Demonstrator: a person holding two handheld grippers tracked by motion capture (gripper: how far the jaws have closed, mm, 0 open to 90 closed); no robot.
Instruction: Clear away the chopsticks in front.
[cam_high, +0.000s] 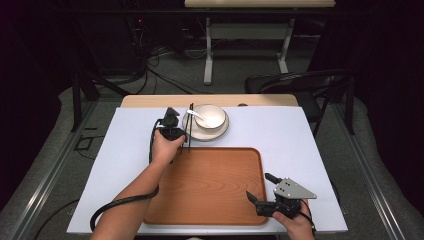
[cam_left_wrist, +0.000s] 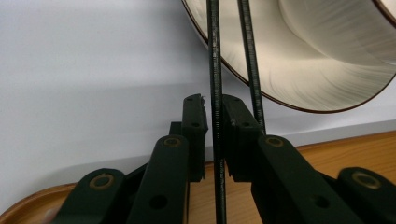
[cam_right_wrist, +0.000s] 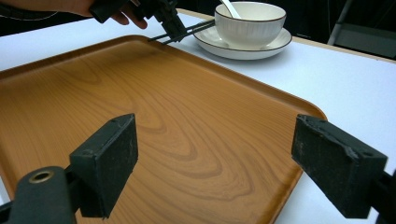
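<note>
1. In the high view, we see the left claw (cam_high: 172, 131) at eleven o'clock from the centre of the wooden rectangular tray (cam_high: 210, 185), clenched on the pair of thin black chopsticks (cam_high: 190, 127). They lie beside the left edge of the white round saucer (cam_high: 195, 132), which carries the white ceramic bowl (cam_high: 210, 116) with a white spoon (cam_high: 197, 115) in it. The right claw (cam_high: 260, 195) sits at the tray's four o'clock corner, jaws spread, holding nothing. The white-covered table (cam_high: 300, 145) bears it all.

2. In the left gripper view, the left claw (cam_left_wrist: 212, 135) pinches one chopstick between its pads; the second runs just beside the right pad, and we cannot tell whether it is gripped too.

3. In the right gripper view, the right claw (cam_right_wrist: 229, 163) gapes over the bare tray.

We judge the work barely begun: the chopsticks are gripped but not yet moved, and the tray carries nothing. Whether the chopsticks' tips rest on the saucer is hard to make out.
</note>
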